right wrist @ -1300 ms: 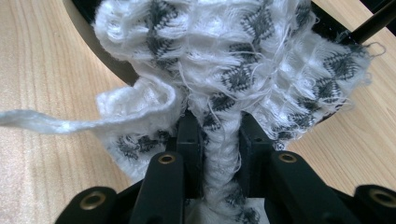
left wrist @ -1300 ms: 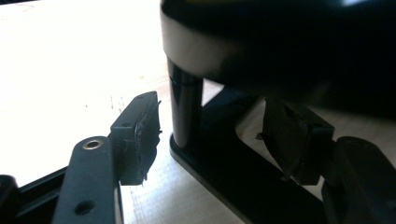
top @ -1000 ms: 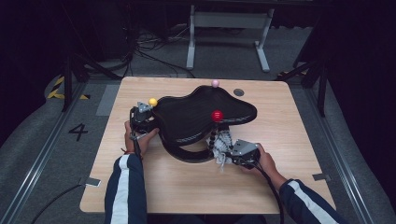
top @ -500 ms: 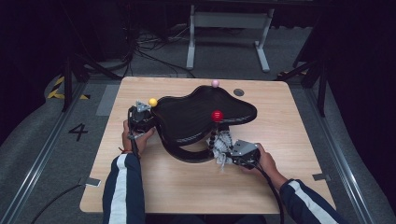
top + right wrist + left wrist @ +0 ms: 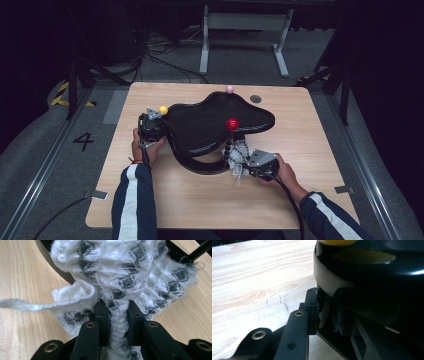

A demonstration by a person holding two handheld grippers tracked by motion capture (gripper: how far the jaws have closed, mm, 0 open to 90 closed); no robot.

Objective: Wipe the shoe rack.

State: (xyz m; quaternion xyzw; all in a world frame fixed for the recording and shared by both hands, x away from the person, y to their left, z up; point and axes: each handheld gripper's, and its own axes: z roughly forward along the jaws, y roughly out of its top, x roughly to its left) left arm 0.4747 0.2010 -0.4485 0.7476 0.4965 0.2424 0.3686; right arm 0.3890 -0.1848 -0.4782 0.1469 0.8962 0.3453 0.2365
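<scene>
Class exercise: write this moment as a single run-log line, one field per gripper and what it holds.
left gripper: shut on glossy black wavy-edged plastic tray, jaws just closed | right gripper: shut on white-and-grey fringed woven cloth | wooden table

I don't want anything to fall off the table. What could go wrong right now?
The red ball sits loose on the black tray; a tilt could send it rolling off. The yellow ball perches at the rim, right by the left gripper, so a bump might knock it down. The right gripper pinches a frayed white cloth; pulling hard could snag its loose threads.
</scene>
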